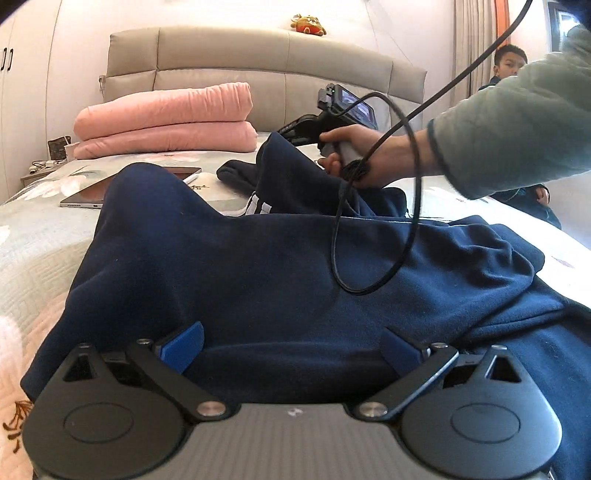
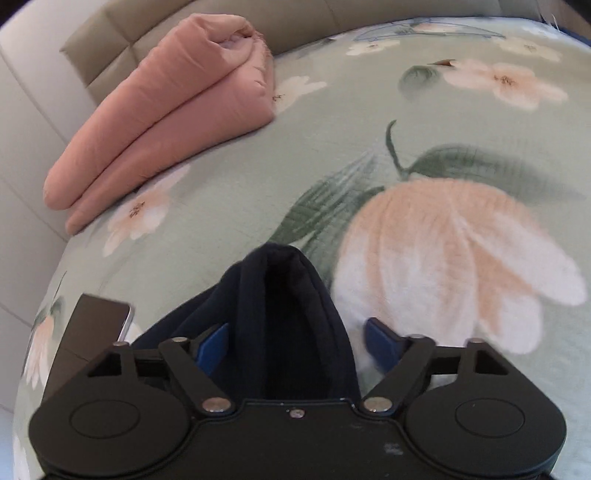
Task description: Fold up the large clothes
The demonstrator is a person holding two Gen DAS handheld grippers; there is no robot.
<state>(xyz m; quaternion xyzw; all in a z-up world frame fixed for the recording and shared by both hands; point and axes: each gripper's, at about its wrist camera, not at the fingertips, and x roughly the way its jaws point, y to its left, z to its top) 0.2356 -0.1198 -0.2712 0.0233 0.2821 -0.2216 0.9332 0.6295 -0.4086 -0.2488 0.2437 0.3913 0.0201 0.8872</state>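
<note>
Left gripper released, blue pads spread wide over the navy garment, cloth bunched below and between them but not pinched. Right gripper likewise released — jaws apart, a dark navy fold of the garment standing up between the pads, clear of the right one; whether it brushes the left one cannot be told.

Beyond the left gripper, garment heaped across the near part of the bed, a white-striped bit showing toward the middle. Right hand on its gripper's handle above the far part of the garment, grey-green sleeve reaching in from the right edge, black cable looping down over the cloth.

Further out on the floral bedspread — a tablet just beside the garment on the left, a folded pink quilt near the grey headboard, a plush toy on top of that headboard. Seated person past the bed's right edge.
</note>
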